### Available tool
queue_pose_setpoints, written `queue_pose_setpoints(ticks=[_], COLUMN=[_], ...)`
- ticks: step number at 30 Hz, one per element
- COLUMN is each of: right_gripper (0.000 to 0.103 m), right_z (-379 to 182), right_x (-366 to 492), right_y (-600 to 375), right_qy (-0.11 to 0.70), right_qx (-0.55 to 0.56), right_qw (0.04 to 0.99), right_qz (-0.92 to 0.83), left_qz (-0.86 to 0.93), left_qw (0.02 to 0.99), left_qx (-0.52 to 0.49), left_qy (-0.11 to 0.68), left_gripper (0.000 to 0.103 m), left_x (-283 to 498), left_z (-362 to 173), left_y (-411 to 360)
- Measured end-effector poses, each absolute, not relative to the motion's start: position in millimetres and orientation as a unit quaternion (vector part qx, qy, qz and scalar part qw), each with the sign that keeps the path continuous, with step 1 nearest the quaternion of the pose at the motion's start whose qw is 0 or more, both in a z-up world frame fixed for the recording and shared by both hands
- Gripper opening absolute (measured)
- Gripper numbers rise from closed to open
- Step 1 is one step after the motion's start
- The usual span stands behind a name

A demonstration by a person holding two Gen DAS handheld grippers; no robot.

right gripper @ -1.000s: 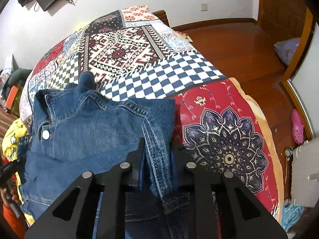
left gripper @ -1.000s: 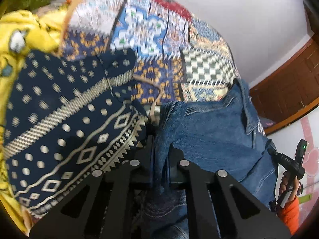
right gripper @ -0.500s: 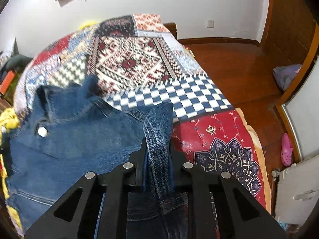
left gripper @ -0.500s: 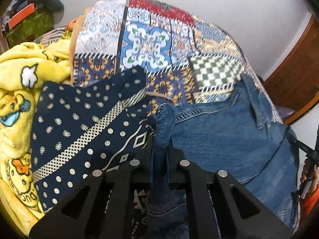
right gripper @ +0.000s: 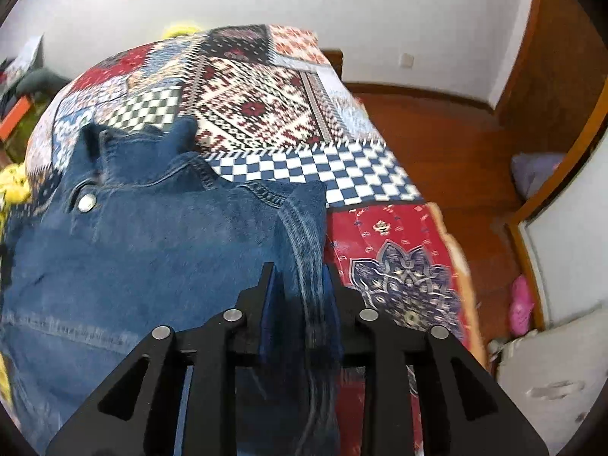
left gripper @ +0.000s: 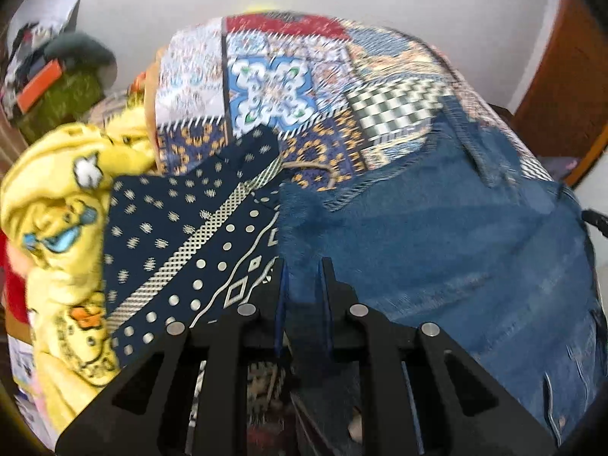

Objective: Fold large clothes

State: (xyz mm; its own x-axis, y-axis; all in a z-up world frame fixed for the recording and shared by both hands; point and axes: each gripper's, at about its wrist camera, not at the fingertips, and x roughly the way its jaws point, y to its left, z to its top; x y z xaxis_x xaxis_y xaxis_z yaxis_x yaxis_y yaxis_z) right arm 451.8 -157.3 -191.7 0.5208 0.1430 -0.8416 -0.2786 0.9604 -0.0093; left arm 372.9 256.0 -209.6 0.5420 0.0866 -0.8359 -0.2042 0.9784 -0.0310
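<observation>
A blue denim jacket (left gripper: 448, 243) lies spread on a patchwork bedspread (left gripper: 273, 76). My left gripper (left gripper: 302, 266) is shut on a fold of the jacket's left edge and holds it up. In the right wrist view the jacket (right gripper: 144, 239) shows its collar and a metal button. My right gripper (right gripper: 298, 271) is shut on a seamed fold at the jacket's right edge, over the bedspread (right gripper: 258, 98).
A navy patterned cloth (left gripper: 182, 235) and a yellow cartoon-print blanket (left gripper: 57, 205) lie to the left of the jacket. Clutter (left gripper: 57, 87) sits beyond the bed's left side. A wooden floor (right gripper: 456, 144) and a pink slipper (right gripper: 522, 304) are to the right of the bed.
Both grippers have risen and tilted up with the denim still pinched. More of the wall and far bed shows. The jacket's edges are pulled up higher.
</observation>
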Motion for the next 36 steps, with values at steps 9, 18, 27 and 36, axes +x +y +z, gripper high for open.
queue_pose_setpoints(ticks=[9,18,27,36], right_gripper=[0.060,0.084,0.084,0.084], right_z=[-119,-82,-123,-176], right_x=[369,294,255,232], right_y=[-156,-162,-183,-220], right_qy=[0.399,0.347,0.394,0.487], right_qx=[-0.091,-0.097,-0.099,-0.047], right_qw=[0.895,0.911,0.894,0.856], right_qz=[0.177,0.203,0.189,0.166], left_qz=[0.048,0.070,0.067,0.046], left_qw=[0.911,0.933,0.909,0.849], left_qx=[-0.013,0.007,-0.045,-0.172], left_qy=[0.409,0.353,0.409,0.498], left_gripper=[0.032,0.099,0.099,0.099], left_x=[297,216,158,119], left_z=[-132,-97,-150,-228], left_y=[203,173,180,182])
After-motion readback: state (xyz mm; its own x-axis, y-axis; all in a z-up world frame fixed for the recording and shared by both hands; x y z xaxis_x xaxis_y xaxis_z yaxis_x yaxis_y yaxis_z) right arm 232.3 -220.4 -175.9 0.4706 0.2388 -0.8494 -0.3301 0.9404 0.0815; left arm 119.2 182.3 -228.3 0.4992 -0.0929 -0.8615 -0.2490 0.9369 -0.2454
